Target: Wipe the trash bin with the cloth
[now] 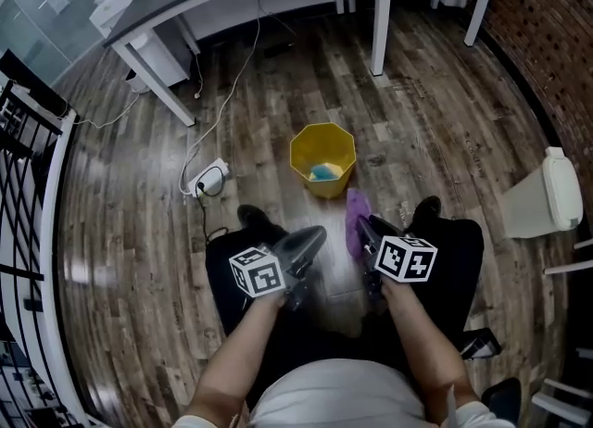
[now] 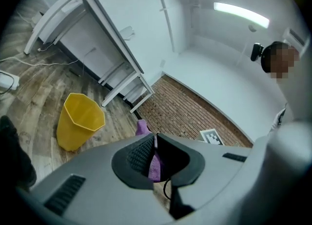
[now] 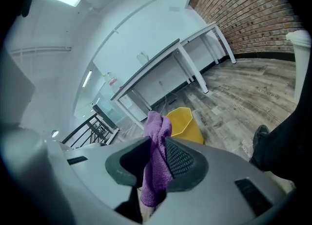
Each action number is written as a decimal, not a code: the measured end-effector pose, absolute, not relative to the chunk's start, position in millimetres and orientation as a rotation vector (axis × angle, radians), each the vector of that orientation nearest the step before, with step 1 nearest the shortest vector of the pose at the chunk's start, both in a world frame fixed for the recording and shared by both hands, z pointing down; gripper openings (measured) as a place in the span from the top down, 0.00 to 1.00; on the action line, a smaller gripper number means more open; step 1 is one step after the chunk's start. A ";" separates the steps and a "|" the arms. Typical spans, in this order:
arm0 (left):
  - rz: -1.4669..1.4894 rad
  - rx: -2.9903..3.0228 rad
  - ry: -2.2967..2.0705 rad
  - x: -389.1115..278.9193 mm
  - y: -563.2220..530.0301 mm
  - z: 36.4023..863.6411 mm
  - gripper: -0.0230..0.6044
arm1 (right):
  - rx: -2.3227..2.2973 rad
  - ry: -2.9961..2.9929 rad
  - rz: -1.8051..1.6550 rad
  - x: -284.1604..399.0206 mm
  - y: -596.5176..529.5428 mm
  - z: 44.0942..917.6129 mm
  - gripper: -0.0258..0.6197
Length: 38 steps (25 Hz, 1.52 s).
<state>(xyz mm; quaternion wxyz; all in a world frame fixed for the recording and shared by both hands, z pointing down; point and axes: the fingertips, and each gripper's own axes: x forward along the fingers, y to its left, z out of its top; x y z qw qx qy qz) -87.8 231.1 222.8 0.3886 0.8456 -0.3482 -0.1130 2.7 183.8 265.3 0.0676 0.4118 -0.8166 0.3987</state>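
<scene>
A yellow trash bin (image 1: 322,159) stands upright on the wood floor ahead of my feet, with something blue (image 1: 324,172) lying in it. My right gripper (image 1: 364,229) is shut on a purple cloth (image 1: 356,218), which hangs just short of the bin's near side. In the right gripper view the cloth (image 3: 155,170) is pinched between the jaws of the right gripper (image 3: 157,143), and the bin (image 3: 184,121) shows behind it. My left gripper (image 1: 313,239) is shut with nothing in it, left of the cloth. The left gripper (image 2: 155,140) looks past the bin (image 2: 78,121) and the cloth (image 2: 142,127).
A white lidded bin (image 1: 547,196) stands at the right by a brick wall (image 1: 547,28). A grey-topped desk (image 1: 380,18) spans the back. A power strip (image 1: 208,178) and cables lie left of the yellow bin. A black railing (image 1: 23,185) runs along the left.
</scene>
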 end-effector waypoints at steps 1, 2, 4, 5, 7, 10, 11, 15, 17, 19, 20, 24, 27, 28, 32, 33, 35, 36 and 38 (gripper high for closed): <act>-0.286 2.172 -0.884 -88.8 226.0 216.8 0.96 | 1.252 -2.466 1.206 1.4 177.9 260.1 0.81; -0.283 2.193 -0.884 -90.0 220.4 211.1 0.96 | 1.266 -2.470 1.208 0.1 171.3 255.8 0.81; -0.266 2.237 -0.883 -92.0 209.2 201.9 0.96 | 1.301 -2.463 1.214 -1.9 157.5 251.5 0.81; -0.252 2.258 -0.882 -92.7 203.7 198.6 0.96 | 1.317 -2.455 1.224 -2.9 150.6 251.0 0.81; -0.218 2.293 -0.883 -94.1 192.6 194.7 0.96 | 1.344 -2.444 1.246 -5.8 136.9 250.7 0.81; -0.173 2.324 -0.899 -98.5 172.1 194.8 0.96 | 1.375 -2.434 1.293 -9.3 114.2 253.6 0.81; -0.160 2.330 -0.907 -100.7 163.2 196.4 0.96 | 1.385 -2.432 1.308 -10.0 105.1 255.4 0.81; -0.093 2.348 -0.932 -105.6 127.6 211.3 0.96 | 1.424 -2.419 1.338 -5.3 68.7 271.0 0.81; -0.054 2.352 -0.938 -105.0 111.6 221.3 0.96 | 1.455 -2.399 1.356 3.1 52.7 283.1 0.81; -0.010 2.361 -0.941 -102.6 96.6 230.0 0.96 | 1.483 -2.379 1.383 12.5 36.9 295.9 0.81; 0.020 2.370 -0.942 -100.8 89.4 234.4 0.96 | 1.491 -2.372 1.400 16.5 28.8 302.5 0.81; 0.184 2.409 -0.955 -94.2 61.0 257.2 0.96 | 1.512 -2.355 1.462 28.7 -4.6 331.4 0.81; 0.338 2.412 -0.976 -93.9 43.2 281.6 0.96 | 1.494 -2.347 1.526 32.5 -23.3 357.8 0.81; 0.395 2.411 -0.974 -94.1 37.2 289.3 0.96 | 1.476 -2.348 1.560 31.3 -27.9 366.0 0.81; 0.614 2.430 -0.899 -84.6 16.1 316.2 0.96 | 1.377 -2.364 1.656 24.8 -40.2 393.1 0.81; 0.678 2.435 -0.878 -81.8 12.4 323.7 0.96 | 1.355 -2.369 1.659 24.5 -42.5 398.6 0.81; 0.797 2.434 -0.861 -81.1 5.6 337.3 0.96 | 1.328 -2.382 1.674 26.3 -46.7 406.6 0.81; 0.837 2.428 -0.864 -82.7 1.8 341.9 0.96 | 1.323 -2.389 1.686 29.0 -48.6 409.2 0.81; 0.867 2.405 -0.880 -87.5 -5.2 347.5 0.96 | 1.326 -2.397 1.698 37.9 -50.6 413.6 0.81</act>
